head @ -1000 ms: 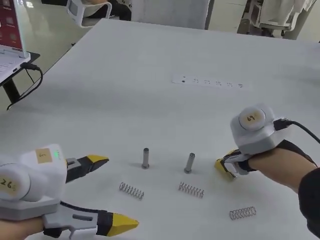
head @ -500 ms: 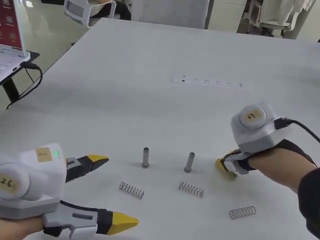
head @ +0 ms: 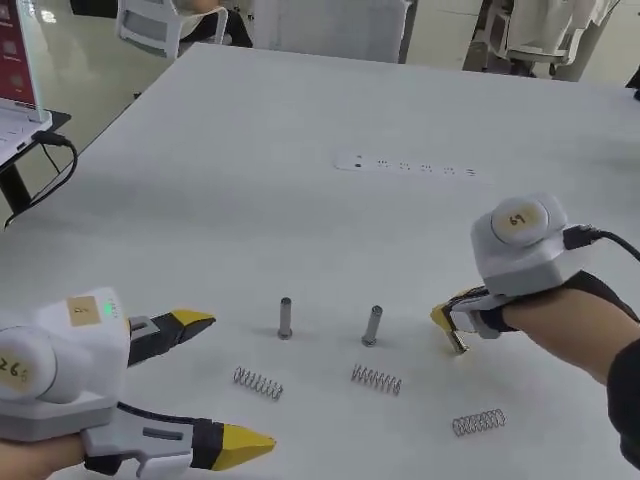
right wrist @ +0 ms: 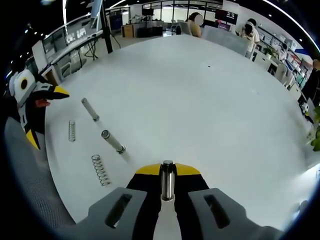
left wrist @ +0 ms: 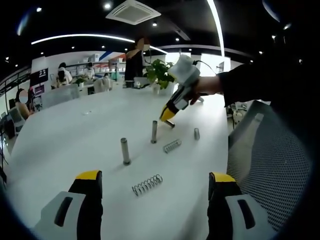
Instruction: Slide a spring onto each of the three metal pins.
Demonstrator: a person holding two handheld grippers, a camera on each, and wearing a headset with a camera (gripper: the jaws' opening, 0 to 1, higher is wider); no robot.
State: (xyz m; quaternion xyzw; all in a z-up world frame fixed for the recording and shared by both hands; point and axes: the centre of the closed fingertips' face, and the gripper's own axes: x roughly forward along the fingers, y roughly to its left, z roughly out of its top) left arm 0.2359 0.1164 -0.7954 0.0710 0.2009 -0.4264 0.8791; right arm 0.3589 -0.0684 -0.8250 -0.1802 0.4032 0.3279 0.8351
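**A:** What is the right gripper (head: pixel 455 325) doing?

**B:** Its jaws are clamped on the held pin (right wrist: pixel 167 186), a short metal rod whose end pokes out past the yellow tips. In the head view the pin slants down toward the table (head: pixel 300 150). Whether its lower end touches the surface, I cannot tell from this angle.

**A:** And the left gripper (head: pixel 225 380)?

**B:** It is spread wide with nothing between the jaws. It sits low over the near part of the table and points toward the parts.

**A:** Where are the other pins?

**B:** The left pin (head: pixel 285 318) and the middle pin (head: pixel 372 326) stand upright on the table, side by side but apart, between the two grippers. The middle pin is near the right gripper's tips. Both are bare metal.

**A:** And the springs?

**B:** All three lie flat on the table, on the person's side of the pins.
- The left spring (head: pixel 258 382) lies near the left pin. In the left gripper view it sits just ahead of that gripper's open tips.
- The middle spring (head: pixel 377 379) lies near the middle pin.
- The right spring (head: pixel 478 423) lies farther right, nearer the person than the right gripper.

**A:** Anything farther out?

**B:** A white power strip (head: pixel 410 165) lies flat well across the table. A laptop (head: pixel 15 80) stands off the table's left side.
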